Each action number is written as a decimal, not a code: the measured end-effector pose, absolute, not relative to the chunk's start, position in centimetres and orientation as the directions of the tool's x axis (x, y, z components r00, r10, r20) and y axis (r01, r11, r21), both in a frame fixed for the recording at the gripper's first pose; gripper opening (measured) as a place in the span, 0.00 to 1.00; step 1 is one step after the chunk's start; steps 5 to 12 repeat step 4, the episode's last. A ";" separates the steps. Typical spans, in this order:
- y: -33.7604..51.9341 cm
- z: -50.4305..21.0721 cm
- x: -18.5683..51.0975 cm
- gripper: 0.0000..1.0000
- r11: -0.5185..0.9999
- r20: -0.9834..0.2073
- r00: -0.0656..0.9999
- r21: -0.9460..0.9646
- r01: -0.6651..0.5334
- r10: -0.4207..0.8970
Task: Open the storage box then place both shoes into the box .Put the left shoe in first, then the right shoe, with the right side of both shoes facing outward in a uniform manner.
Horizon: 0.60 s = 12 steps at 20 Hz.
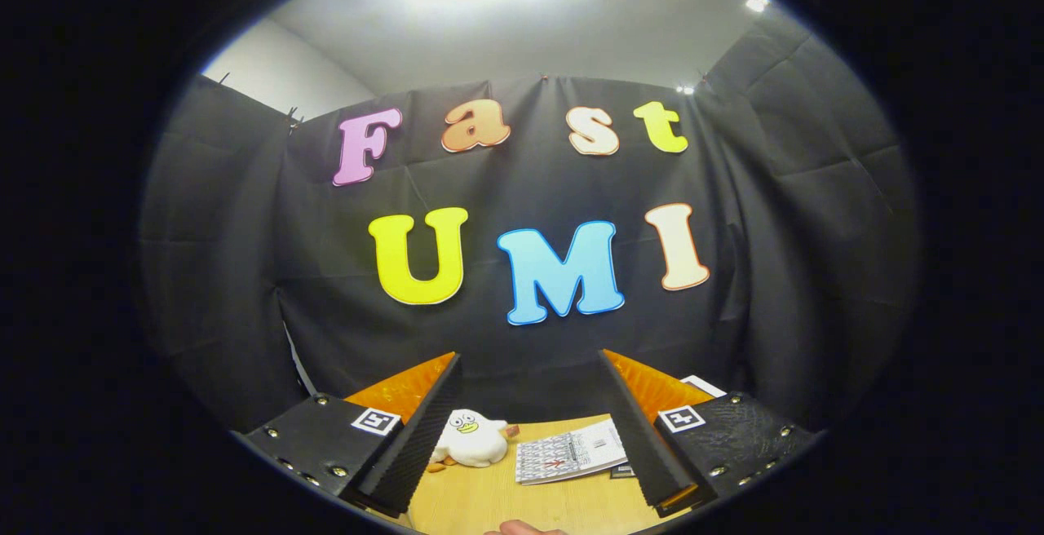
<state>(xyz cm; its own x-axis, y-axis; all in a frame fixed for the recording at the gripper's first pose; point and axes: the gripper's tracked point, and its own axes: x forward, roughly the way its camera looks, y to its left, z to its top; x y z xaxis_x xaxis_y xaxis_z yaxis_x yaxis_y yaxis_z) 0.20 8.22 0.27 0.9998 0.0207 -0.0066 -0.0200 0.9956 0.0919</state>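
Note:
My gripper (530, 429) is held high and level, facing the booth's back wall, open with a wide gap and nothing between its fingers (420, 437). Below and between the fingers I see the far part of a light wooden table (489, 502). A bit of a hand (522, 528) shows low down, under the gap.
A white plush duck (471, 439) lies on the table just inside the left finger. A printed booklet (571, 453) lies beside it, nearer the right finger. A small white sheet corner (703, 386) shows beyond the right finger.

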 end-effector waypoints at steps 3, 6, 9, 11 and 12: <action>7.7 0.1 -1.4 0.99 0.997 -0.006 1.000 0.072 -0.004 0.004; 7.4 -0.2 -1.8 0.99 0.998 -0.006 1.000 0.061 0.004 -0.003; 7.4 -0.2 -1.8 0.99 0.998 -0.006 1.000 0.061 0.004 -0.003; 7.4 -0.2 -1.8 0.99 0.998 -0.006 1.000 0.061 0.004 -0.003; 7.4 -0.2 -1.8 0.99 0.998 -0.006 1.000 0.061 0.004 -0.003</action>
